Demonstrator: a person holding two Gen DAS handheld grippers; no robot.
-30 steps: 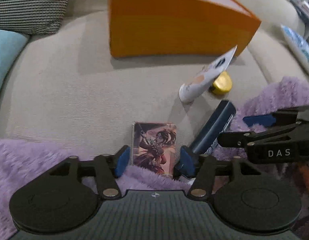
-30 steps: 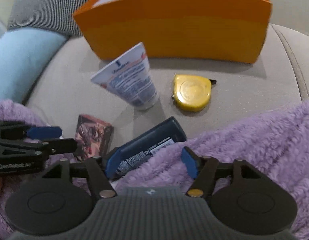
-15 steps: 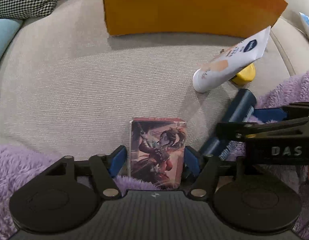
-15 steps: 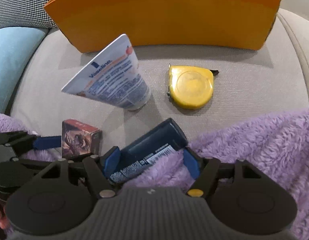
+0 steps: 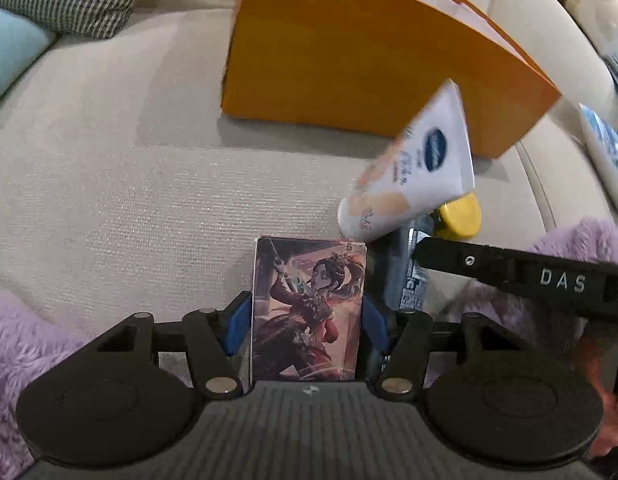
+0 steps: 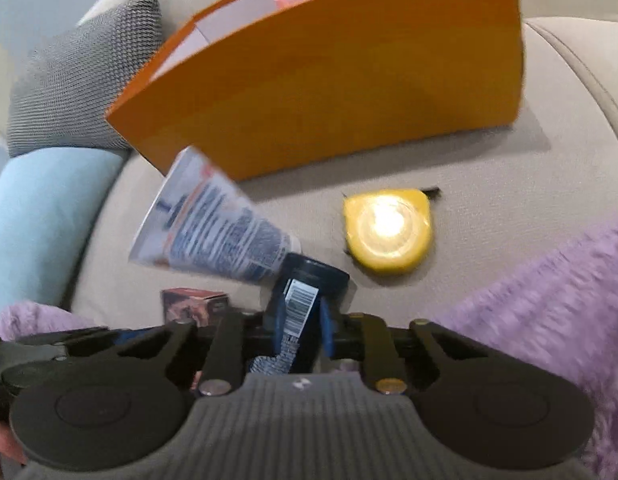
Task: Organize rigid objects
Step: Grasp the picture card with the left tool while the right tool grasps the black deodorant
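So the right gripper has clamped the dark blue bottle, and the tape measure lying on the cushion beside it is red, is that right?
Not quite. The tape measure is yellow, not red, as the right wrist view shows. The rest stands: the right gripper is shut on the dark blue bottle, and the tape measure lies on the cushion beside it.

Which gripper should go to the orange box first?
Right. The right gripper is already shut on the dark bottle; the left gripper is closing around the card box, facing the orange box.
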